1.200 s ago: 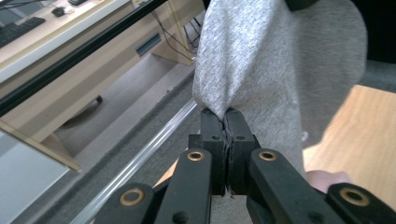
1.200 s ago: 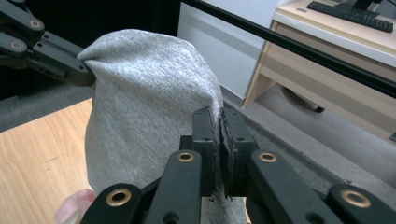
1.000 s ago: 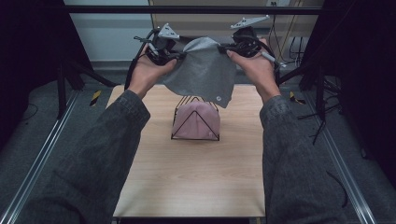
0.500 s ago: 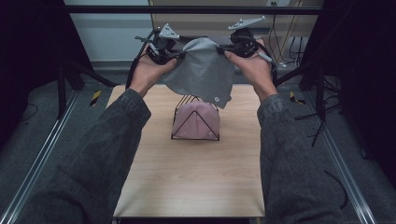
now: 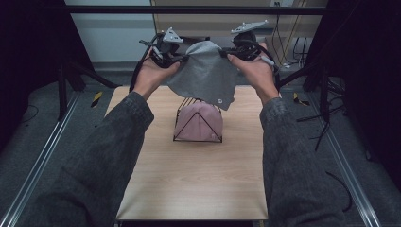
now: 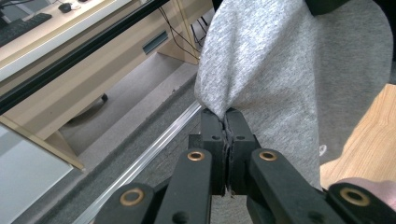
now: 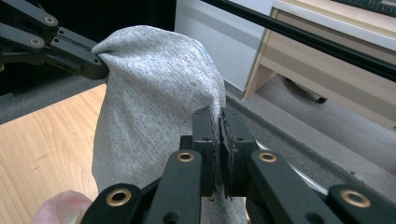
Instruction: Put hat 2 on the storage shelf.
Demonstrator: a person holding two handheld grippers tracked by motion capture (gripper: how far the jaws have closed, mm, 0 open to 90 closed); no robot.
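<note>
The person is holding a grey cloth (image 5: 205, 71) up in the air over the far end of the table (image 5: 189, 179), one edge in each tool. In the high view the left tool (image 5: 182, 57) is gripping the cloth's left upper edge and the right tool (image 5: 226, 51) is gripping its right upper edge, and the two tools are sitting near each other at about the same height. The cloth is bulging up between them and hanging down in a loose fold, its lower tip carrying a small round button or snap.

In the left gripper view the left tool (image 6: 226, 114) is showing its jaws pressed together with a bunched bit of cloth (image 6: 289, 65) pinched at the tips; the fabric is rising from there and spreading to the right. In the right gripper view the right tool (image 7: 219, 114) is likewise clamping narrow on the cloth (image 7: 154, 93), and the other tool is holding the far corner at the upper left of that view.

Under the hanging cloth, a wire rack (image 5: 197, 135) is standing on the table, and a pink cloth (image 5: 201, 120) is draped over it. The grey cloth's lower tip is hanging just above the rack's far side; whether it is touching is hard to tell. The person's forearms in dark sleeves are reaching in from the near edge on both sides of the rack.
</note>
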